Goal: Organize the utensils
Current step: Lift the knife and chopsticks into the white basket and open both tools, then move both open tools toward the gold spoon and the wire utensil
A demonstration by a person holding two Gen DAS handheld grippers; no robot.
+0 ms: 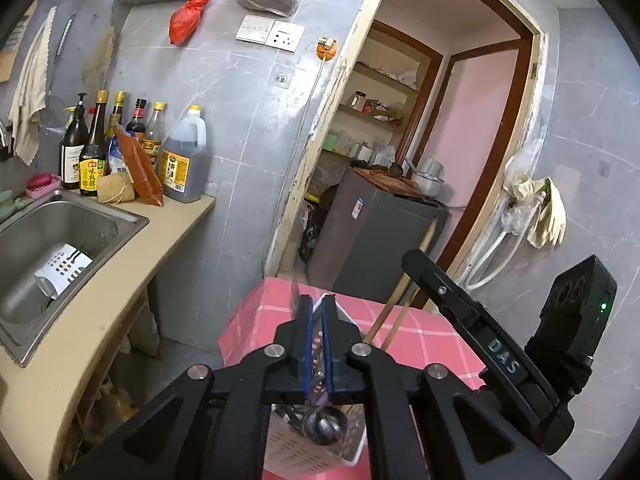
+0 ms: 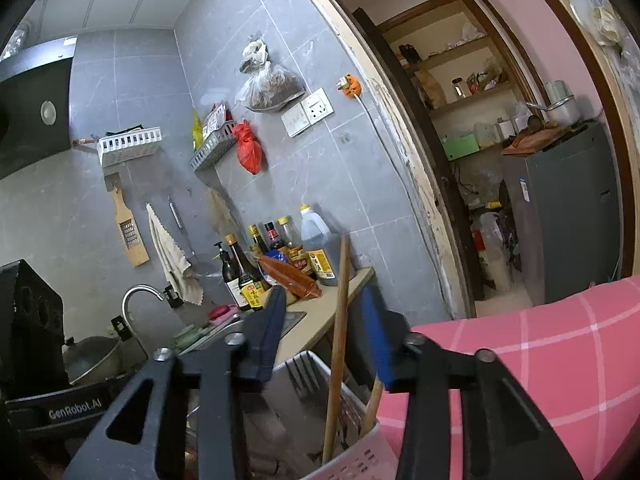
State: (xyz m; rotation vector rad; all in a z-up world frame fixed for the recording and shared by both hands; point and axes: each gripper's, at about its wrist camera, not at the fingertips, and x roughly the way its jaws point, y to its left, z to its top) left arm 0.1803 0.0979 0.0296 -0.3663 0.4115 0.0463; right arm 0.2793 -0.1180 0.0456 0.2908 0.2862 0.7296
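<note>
Bottles (image 1: 132, 148) beside steel sink (image 1: 60, 224)

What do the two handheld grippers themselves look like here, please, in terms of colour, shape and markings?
Both are matte black linkage frames with silver pivot bolts. The left gripper has blue-lined jaws; so does the right gripper. In the left wrist view, the right gripper's body reads "DAS" beside a green light; in the right wrist view, the left one's reads "GenRobot.AI".
</note>
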